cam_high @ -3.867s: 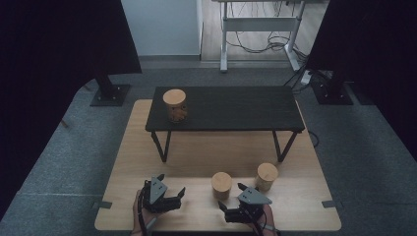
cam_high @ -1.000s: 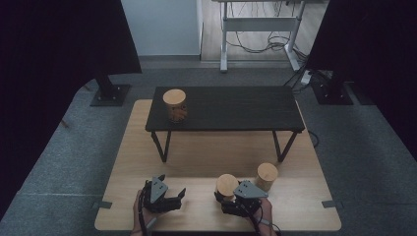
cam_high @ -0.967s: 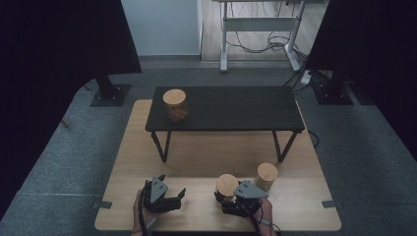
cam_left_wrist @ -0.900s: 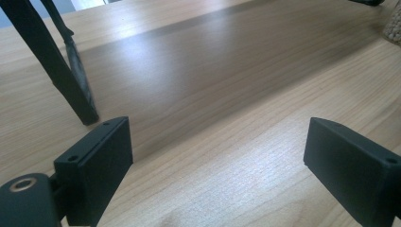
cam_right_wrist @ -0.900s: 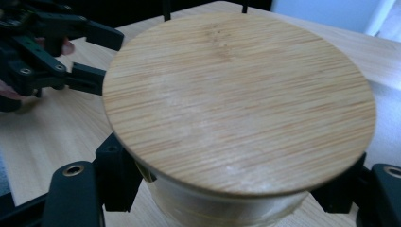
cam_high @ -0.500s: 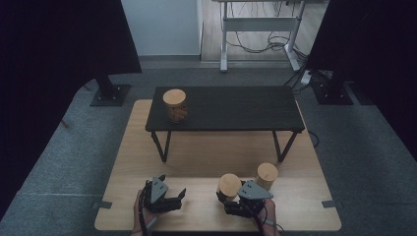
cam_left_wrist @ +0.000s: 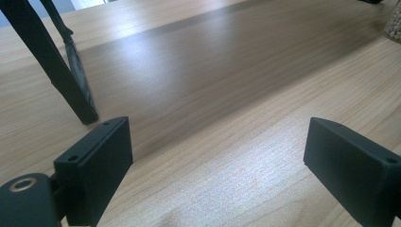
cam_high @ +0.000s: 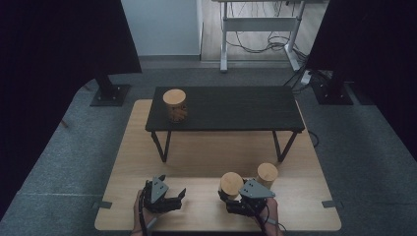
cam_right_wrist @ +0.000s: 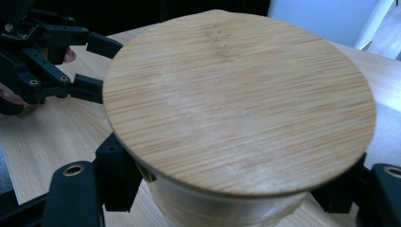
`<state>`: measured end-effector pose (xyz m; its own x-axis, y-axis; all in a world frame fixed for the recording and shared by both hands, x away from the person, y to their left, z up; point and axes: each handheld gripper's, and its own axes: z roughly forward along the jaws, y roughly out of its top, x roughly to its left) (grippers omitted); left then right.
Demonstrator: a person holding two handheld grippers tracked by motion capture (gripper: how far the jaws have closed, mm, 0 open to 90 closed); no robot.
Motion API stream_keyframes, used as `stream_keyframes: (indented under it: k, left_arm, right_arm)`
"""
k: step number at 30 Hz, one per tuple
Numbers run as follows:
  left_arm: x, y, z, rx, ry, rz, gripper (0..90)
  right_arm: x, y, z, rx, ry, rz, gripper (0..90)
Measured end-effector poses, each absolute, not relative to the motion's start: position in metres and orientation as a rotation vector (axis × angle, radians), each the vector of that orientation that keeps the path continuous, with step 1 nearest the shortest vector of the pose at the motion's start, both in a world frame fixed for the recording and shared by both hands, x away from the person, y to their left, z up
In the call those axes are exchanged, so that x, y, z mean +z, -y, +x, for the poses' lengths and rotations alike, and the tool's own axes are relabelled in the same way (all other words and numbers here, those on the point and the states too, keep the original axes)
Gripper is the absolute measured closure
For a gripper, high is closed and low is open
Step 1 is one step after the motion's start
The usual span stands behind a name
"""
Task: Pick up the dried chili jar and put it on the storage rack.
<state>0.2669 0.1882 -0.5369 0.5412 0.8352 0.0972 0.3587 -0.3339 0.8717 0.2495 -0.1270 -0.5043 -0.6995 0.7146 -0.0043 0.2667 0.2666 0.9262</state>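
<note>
A glass jar with a round bamboo lid [cam_right_wrist: 236, 99] stands between my right gripper's [cam_right_wrist: 231, 191] black jaws, which press on its body from both sides. In the high view this jar [cam_high: 231, 183] is at the front of the wooden board, with my right gripper [cam_high: 230, 193] shut on it. A second lidded jar [cam_high: 267, 173] stands just to its right. A third jar [cam_high: 175, 104] sits on the left end of the low black table [cam_high: 236, 110]. My left gripper [cam_high: 179, 199] rests at the front left, open, with nothing between its jaws [cam_left_wrist: 217, 156].
The black table's legs [cam_left_wrist: 71, 71] stand on the wooden board [cam_high: 196, 157], which lies on grey carpet. Bare board lies under the table and between the two grippers. My left gripper [cam_right_wrist: 47, 61] lies beyond the held jar in the right gripper view.
My right gripper has come forward around the front jar and shut on it. The jar has shifted slightly right, toward the second jar. The left gripper has kept still.
</note>
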Motion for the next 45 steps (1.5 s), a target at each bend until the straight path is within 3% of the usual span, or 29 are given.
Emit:
stream_keyframes:
  k: [45]
  left_arm:
    - [-0.537, -0.189, 0.267, 0.698, -0.98, 1.917, 8.4]
  right_arm:
    - [-0.467, 0.138, 0.26, 1.446, -2.069, 0.879, 25.2]
